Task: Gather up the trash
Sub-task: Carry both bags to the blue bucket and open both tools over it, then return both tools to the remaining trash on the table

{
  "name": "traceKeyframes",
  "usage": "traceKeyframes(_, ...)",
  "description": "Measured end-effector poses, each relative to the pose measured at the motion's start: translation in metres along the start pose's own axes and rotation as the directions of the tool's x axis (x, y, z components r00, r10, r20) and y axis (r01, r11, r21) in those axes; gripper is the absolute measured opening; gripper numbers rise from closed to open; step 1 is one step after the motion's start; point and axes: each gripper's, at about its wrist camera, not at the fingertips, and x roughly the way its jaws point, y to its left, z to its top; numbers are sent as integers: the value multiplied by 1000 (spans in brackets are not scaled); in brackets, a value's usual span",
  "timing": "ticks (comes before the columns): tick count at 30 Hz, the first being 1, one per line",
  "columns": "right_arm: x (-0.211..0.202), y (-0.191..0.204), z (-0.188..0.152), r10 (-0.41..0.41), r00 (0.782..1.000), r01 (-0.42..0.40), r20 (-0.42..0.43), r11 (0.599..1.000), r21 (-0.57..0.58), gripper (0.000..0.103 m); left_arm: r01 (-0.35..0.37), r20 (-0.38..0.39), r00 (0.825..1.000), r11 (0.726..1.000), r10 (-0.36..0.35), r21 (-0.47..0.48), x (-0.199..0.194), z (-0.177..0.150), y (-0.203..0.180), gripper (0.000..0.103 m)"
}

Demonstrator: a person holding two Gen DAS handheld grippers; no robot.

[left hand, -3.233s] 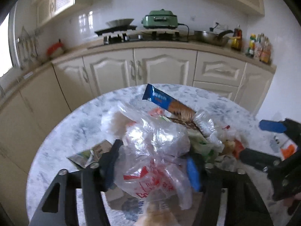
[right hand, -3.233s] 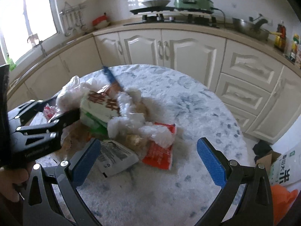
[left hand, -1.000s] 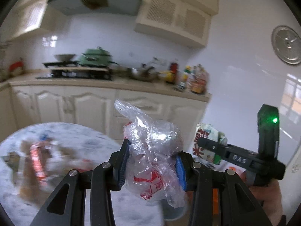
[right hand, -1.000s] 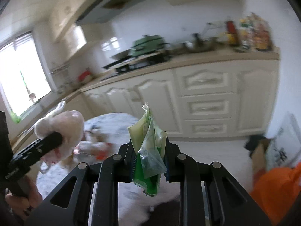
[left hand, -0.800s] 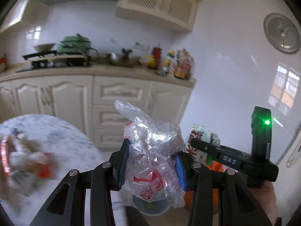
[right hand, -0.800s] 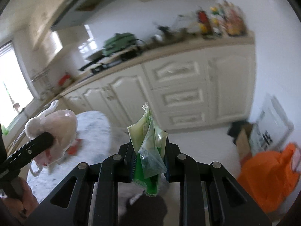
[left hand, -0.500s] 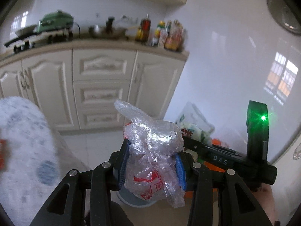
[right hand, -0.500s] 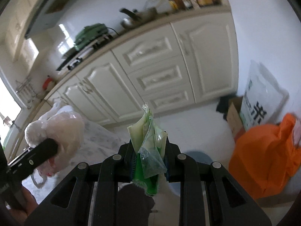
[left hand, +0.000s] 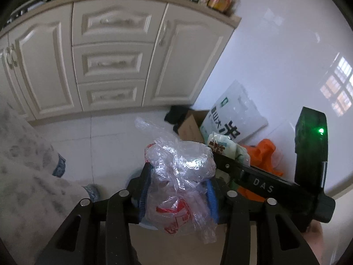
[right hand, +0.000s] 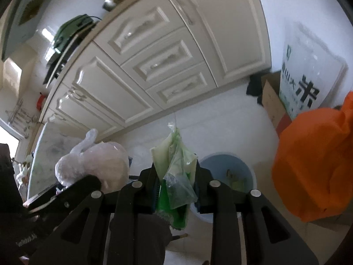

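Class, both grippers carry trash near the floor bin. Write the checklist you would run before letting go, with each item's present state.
1. Left gripper has the clear plastic bag between its pads, jaws just opening: ok.
2. Right gripper has the green wrapper between its pads, jaws just opening: ok.
3. Blue bin uncovered, with room inside: ok.
4. Green wrapper directly over the bin: not ok, it hangs left of it.
5. Clear plastic bag over the bin: cannot tell.

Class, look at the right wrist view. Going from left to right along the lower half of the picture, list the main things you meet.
Crumpled clear plastic bag → green wrapper between the right gripper's fingers → blue bin → orange bag.
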Motion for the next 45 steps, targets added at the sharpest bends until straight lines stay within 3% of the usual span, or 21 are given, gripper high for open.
traceKeyframes(1,4,-3,1,-8,1000,8,-9,1000,4,30,-13,-13,1000,1000,13,-6,8,7,1,48)
traceKeyframes(3,9,-11,1,-18,1000,19,-16,999,27,49,-30,-30,999,999,30,-24,21,17,4,50)
traceKeyframes(5,7,-18,1,-27,1000,28,-10,998,53,67,-42,-41,998,999,41,-28,32,23,2,68)
traceKeyframes(6,6,-21,1,-36,999,36,-5,997,62,72,-53,-36,998,998,52,-27,33,26,2,73)
traceKeyframes(8,2,-24,-1,-50,999,49,3,996,75,92,-73,-22,997,997,73,-20,33,26,-2,82)
traceKeyframes(11,-5,-28,-3,-64,998,62,13,993,102,103,-97,-5,995,995,97,-8,29,27,-12,96)
traceKeyframes(19,-37,-22,-9,-83,995,75,57,989,131,103,-125,60,991,992,123,20,-34,-15,-31,101)
traceKeyframes(28,-83,18,-14,-76,989,66,125,995,81,103,-90,173,981,996,84,27,-129,-51,-30,102)
traceKeyframes(39,-139,116,-28,-16,974,31,224,998,-63,103,-145,338,931,989,139,-8,-267,-119,5,102)
traceKeyframes(45,-160,187,-42,48,964,-1,263,985,-175,103,-218,432,874,974,223,-62,-346,-161,27,102)
